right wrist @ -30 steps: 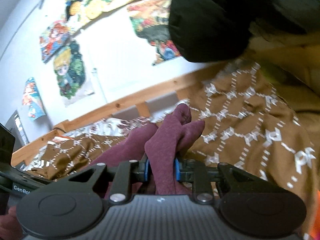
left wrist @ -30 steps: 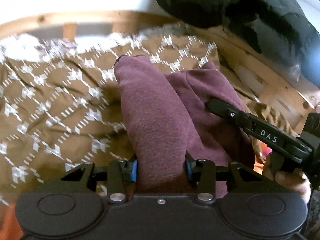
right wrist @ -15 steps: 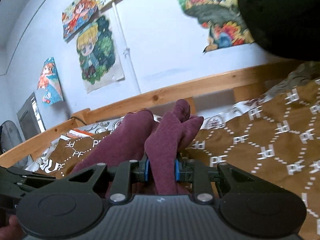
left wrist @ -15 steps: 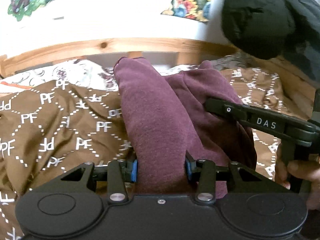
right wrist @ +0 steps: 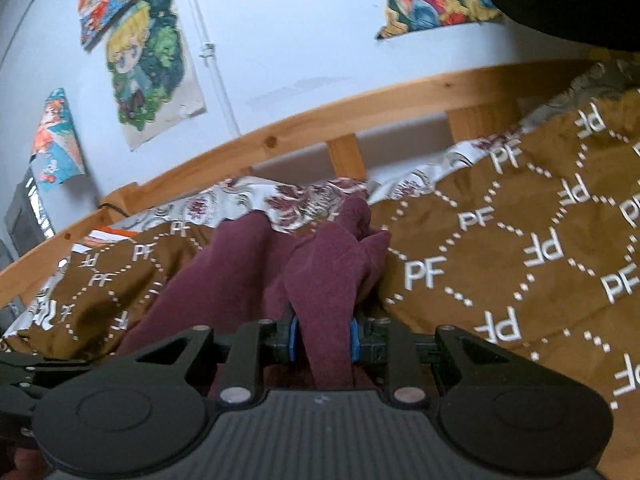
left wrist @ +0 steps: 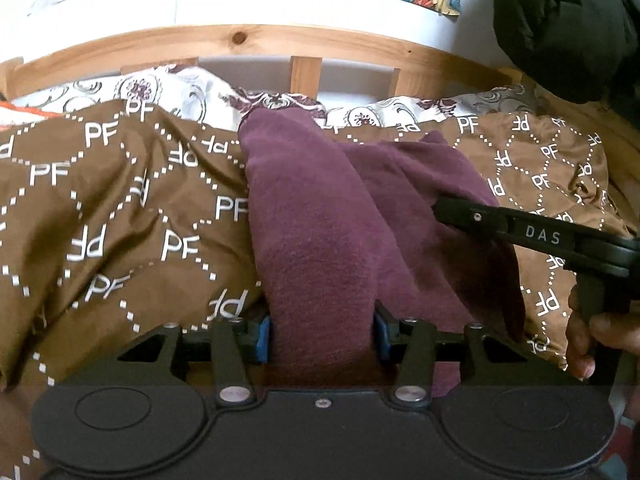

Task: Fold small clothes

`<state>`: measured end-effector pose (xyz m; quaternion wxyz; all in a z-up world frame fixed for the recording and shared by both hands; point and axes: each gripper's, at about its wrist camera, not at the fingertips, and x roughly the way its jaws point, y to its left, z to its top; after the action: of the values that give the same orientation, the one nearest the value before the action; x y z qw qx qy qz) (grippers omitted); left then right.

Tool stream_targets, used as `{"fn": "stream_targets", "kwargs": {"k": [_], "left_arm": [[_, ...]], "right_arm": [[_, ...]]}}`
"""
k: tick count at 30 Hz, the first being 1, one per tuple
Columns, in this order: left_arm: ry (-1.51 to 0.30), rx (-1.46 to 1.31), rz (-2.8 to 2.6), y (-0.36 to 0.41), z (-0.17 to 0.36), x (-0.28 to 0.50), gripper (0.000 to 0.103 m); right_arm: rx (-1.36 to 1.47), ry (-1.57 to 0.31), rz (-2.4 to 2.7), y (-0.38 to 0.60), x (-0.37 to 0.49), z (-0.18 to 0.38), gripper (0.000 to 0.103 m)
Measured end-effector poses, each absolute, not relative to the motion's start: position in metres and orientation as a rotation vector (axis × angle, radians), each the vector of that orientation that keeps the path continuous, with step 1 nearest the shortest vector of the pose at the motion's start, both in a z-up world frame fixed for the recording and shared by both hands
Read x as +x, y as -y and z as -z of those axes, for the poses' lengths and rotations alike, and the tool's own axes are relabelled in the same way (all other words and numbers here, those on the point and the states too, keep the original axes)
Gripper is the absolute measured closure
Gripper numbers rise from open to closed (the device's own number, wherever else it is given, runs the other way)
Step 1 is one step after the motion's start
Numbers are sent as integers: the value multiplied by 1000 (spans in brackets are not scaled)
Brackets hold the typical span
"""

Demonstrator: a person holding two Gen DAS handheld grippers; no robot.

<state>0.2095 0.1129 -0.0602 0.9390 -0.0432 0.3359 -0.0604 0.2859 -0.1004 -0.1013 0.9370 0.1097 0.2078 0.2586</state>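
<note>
A maroon garment (left wrist: pixel 312 220) hangs in a thick fold over the brown bedcover (left wrist: pixel 120 220). My left gripper (left wrist: pixel 322 336) has this fold between its blue pads; its jaws are opening, and the cloth still fills the gap and touches both pads. My right gripper (right wrist: pixel 324 340) pinches a narrower bunch of the same garment (right wrist: pixel 328 264), its jaws easing open slightly. In the left wrist view the right gripper's black finger (left wrist: pixel 540 236) reaches into the cloth from the right, with a hand (left wrist: pixel 592 336) on its grip.
A wooden bed rail (left wrist: pixel 240 40) runs along the far edge, with a floral sheet (left wrist: pixel 180 92) below it. A black jacket (left wrist: pixel 560 28) hangs at the upper right. Posters (right wrist: pixel 148 64) cover the wall. The left gripper's body (right wrist: pixel 24 368) shows at the right view's lower left.
Both grippers carried the garment sideways along the bed, so the black jacket slid to the right edge and the wall and rail came into view. The left pads stand a little wider.
</note>
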Motion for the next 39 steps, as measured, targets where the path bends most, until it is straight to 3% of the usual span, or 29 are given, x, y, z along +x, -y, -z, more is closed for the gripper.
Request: {"fn": "stream_targets", "kwargs": {"k": [4,12,14,17,23,34,39], "left_arm": [[-713,-115,108,-118,62,212,46],[-739,-123,92,-118,61,215,42],[-739,-120,85,-118,61,215,37],[-739,-108,66,-118,61,214,27],[-744,-80,45,-116,59,213,16],[-719,-46,12,-113,50,206,7],[-684,-37,1,-110,42,198,2]], "right_arm": [[231,-447,-486,106,289,112,68],[214,-450,-448,108,287,120,67],[204,-447,-444,108,287,120,66],[201,-446,-438,109,286,120,60],[202,-447,-427,110,284,119,49],[189,-441,-405,117,274,114,18],[184,-423,-401,119,264,107,8]]}}
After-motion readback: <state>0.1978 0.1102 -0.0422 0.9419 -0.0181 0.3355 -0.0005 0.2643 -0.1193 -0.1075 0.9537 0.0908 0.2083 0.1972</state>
